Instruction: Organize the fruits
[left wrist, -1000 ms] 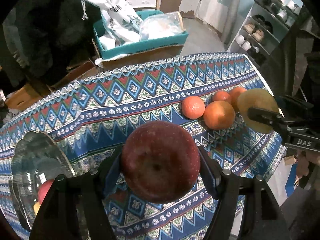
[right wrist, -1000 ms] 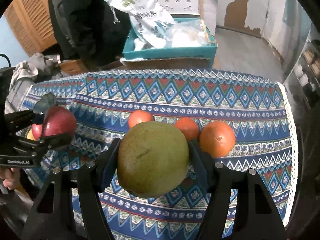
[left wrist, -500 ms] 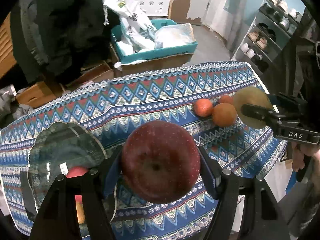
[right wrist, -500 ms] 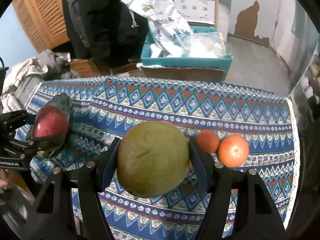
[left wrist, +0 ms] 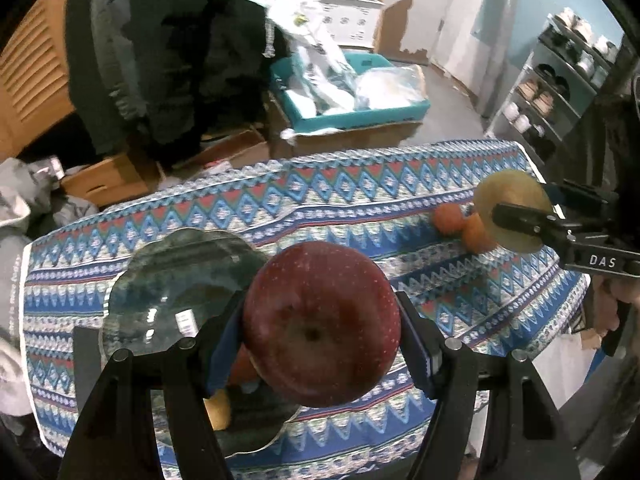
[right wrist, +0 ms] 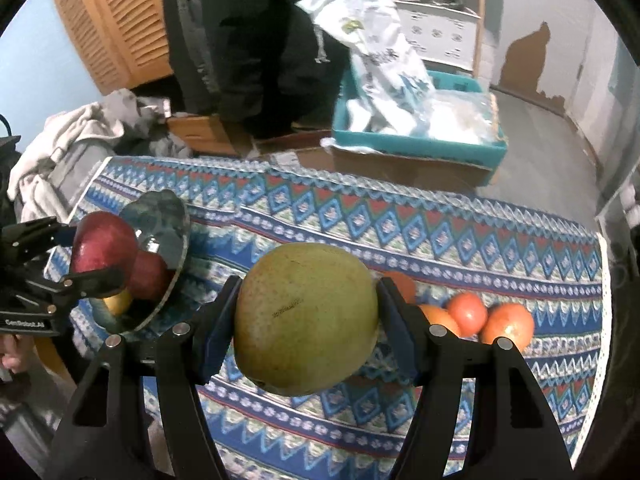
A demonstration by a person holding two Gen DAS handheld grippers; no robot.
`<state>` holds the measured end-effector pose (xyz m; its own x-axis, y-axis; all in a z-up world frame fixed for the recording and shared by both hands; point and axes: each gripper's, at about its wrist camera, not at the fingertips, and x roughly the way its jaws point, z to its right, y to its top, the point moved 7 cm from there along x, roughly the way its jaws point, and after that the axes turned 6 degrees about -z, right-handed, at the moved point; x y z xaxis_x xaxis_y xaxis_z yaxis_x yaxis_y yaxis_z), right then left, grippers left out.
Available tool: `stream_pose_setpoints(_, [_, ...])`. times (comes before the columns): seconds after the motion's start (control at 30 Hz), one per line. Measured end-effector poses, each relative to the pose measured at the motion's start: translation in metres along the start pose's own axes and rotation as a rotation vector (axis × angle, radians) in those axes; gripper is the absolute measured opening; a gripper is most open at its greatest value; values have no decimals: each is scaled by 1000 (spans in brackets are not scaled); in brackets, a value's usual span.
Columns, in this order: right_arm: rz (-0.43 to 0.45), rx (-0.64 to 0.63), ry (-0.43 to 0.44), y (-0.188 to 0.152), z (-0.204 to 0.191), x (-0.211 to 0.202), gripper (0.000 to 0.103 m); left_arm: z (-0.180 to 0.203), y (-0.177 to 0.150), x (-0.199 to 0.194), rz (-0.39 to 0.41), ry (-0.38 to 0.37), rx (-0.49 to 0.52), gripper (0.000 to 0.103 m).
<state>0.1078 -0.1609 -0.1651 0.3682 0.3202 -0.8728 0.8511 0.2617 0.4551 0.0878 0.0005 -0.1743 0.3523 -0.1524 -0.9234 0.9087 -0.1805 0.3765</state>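
My left gripper [left wrist: 320,336] is shut on a dark red apple [left wrist: 320,320] and holds it above the near right part of a glass plate [left wrist: 172,280] on the patterned tablecloth. The plate holds a red fruit [right wrist: 150,276] and a yellow fruit [left wrist: 218,414], partly hidden. My right gripper [right wrist: 306,320] is shut on a green pear [right wrist: 306,316], raised above the cloth. Several oranges [right wrist: 472,314] lie on the cloth to its right. The pear also shows in the left wrist view [left wrist: 512,208], the apple in the right wrist view [right wrist: 102,242].
The tablecloth [right wrist: 400,232] ends at the far and right table edges. Behind the table stand a teal box with plastic bags [right wrist: 416,120], cardboard boxes [left wrist: 108,180], a pile of clothes [right wrist: 72,140] and a shoe rack [left wrist: 560,76].
Both grippers have risen and drawn back with their fruit. The left gripper with the apple has moved left, over the glass plate. The oranges look farther away.
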Motion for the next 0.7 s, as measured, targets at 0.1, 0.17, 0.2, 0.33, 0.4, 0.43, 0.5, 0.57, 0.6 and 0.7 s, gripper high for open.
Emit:
stream_pose_setpoints(0.1, [-1,-22,14,8,-15,3,67,-17,-2,-5,13,-2,-43,72])
stream_pose_setpoints(0.17, [-7,-29,21,13,-24,6,67,-28,-5,-8,17,-9,-68,72])
stream_pose_setpoints(0.2, [-9,-34,27,15,-29,8,67,-33,-7,-9,20,-7,-77,72])
stream_pose_setpoints(0.33, [-11,-59,50,25,-52,13,67,-54,-16,-11,27,1,-117,72])
stream_pose_setpoints(0.4, [-12,-71,65,30,-64,17,67,-64,-21,-11,24,-3,-140,72])
stream_pose_setpoints(0.43, [-14,-78,70,32,-70,18,67,-70,-24,-10,20,-3,-152,72])
stream_pose_setpoints(0.5, [-17,-89,77,36,-81,21,67,-79,-28,-10,18,6,-165,72])
stream_pose_setpoints(0.57, [-18,-99,89,40,-93,24,67,-87,-30,-12,22,12,-179,72])
stream_pose_setpoints(0.6, [-19,-106,95,43,-100,26,67,-91,-30,-12,23,11,-186,72])
stream_pose_setpoints(0.7, [-24,-120,109,47,-115,31,67,-103,-31,-12,27,7,-212,72])
